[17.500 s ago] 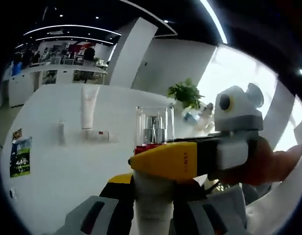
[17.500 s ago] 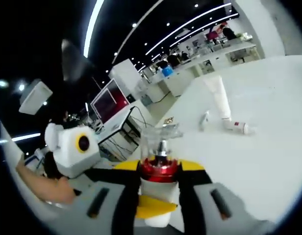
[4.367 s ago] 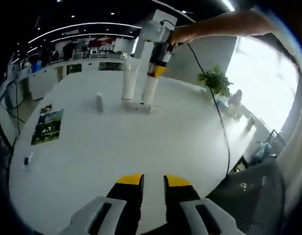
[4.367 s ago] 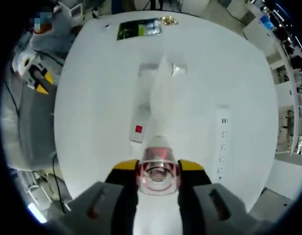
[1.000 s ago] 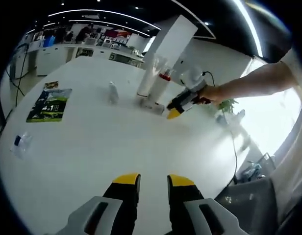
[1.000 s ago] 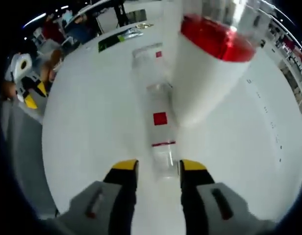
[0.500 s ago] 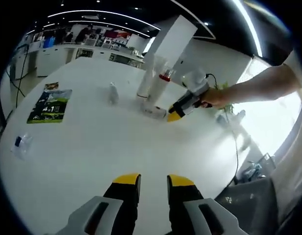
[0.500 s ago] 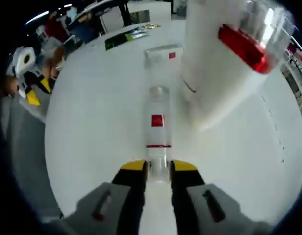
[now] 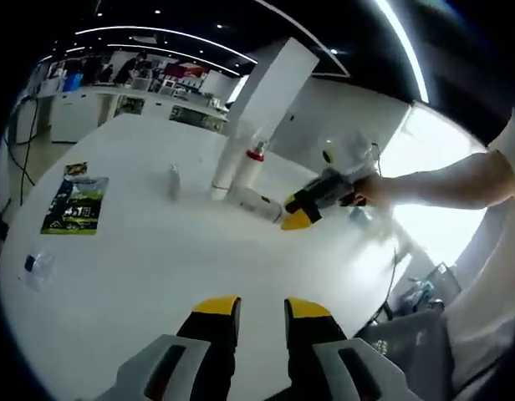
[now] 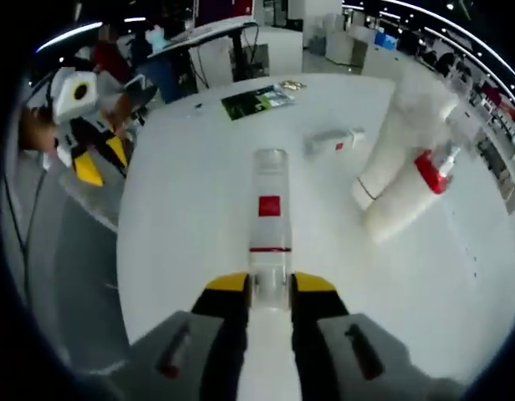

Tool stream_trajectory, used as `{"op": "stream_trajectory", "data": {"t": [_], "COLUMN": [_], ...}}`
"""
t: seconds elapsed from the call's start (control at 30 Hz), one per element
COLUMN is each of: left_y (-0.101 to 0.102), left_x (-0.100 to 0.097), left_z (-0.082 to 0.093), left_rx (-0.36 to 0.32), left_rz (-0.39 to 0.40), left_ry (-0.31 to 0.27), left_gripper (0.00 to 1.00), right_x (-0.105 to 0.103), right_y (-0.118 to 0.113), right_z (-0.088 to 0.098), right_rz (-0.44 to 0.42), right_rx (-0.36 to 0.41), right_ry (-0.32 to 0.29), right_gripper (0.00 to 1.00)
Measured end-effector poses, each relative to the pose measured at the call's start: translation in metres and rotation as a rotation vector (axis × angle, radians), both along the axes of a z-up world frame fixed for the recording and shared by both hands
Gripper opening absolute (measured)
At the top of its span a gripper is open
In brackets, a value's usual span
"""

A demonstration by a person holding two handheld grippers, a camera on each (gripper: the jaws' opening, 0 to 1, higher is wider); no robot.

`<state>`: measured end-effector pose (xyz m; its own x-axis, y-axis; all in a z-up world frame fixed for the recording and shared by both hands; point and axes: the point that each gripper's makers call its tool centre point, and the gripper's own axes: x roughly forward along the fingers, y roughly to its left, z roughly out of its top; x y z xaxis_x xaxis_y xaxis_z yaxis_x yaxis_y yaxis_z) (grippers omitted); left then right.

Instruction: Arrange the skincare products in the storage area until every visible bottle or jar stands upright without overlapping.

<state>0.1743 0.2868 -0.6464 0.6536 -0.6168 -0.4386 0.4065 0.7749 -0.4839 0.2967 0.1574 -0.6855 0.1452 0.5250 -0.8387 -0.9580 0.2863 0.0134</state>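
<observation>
My right gripper [image 10: 270, 288] is shut on the cap end of a slim clear bottle [image 10: 270, 209] with a red square label. The bottle points straight out from the jaws over the white table [image 10: 191, 251]. The left gripper view shows that same right gripper [image 9: 295, 219] holding the slim bottle [image 9: 256, 200] beside a tall white tube [image 9: 221, 167] and a red-collared pump bottle [image 9: 251, 165]; both stand upright. The tube [image 10: 400, 125] and pump bottle [image 10: 404, 200] lie to the right of the held bottle. My left gripper [image 9: 262, 307] hangs open over the near table, holding nothing.
A small white bottle [image 9: 174, 180] stands apart to the left of the tube; the small bottle [image 10: 333, 142] has a red mark. A green leaflet [image 9: 69, 205] and a small clear item [image 9: 36, 263] lie near the table's left edge. A grey chair [image 9: 412, 334] stands at the right.
The right gripper, open around the lying slim bottle a second ago, has shut on it and drawn back from the tube and pump bottle. The left gripper stays open and low.
</observation>
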Motion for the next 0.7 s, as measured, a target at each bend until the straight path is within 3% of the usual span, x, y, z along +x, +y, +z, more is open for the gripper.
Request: {"op": "stream_trajectory", "data": {"t": [0.1,0.23,0.5,0.7], "left_y": [0.000,-0.001,-0.014,-0.019], "left_x": [-0.003,-0.007,-0.019,-0.027], "left_z": [0.017,0.022,0.037,0.043], "left_rx": [-0.018,-0.011,-0.006,-0.002], "left_rz": [-0.008,-0.021,-0.096,-0.125], "left_ry": [-0.030,-0.029,-0.033,-0.040], "left_gripper": [0.23,0.23,0.25,0.26], "right_x": [-0.019,-0.040,-0.086,-0.105], "right_y": [0.004,0.008,0.017,0.019], "right_z": [0.012,0.025,0.032,0.039], "right_rz": [0.006,-0.026,-0.034,0.011], "right_rx": [0.015,0.059,0.088,0.038], "right_ry": [-0.023,-0.044,-0.085,-0.161], "right_gripper": [0.18,0.18,0.18,0.18]}}
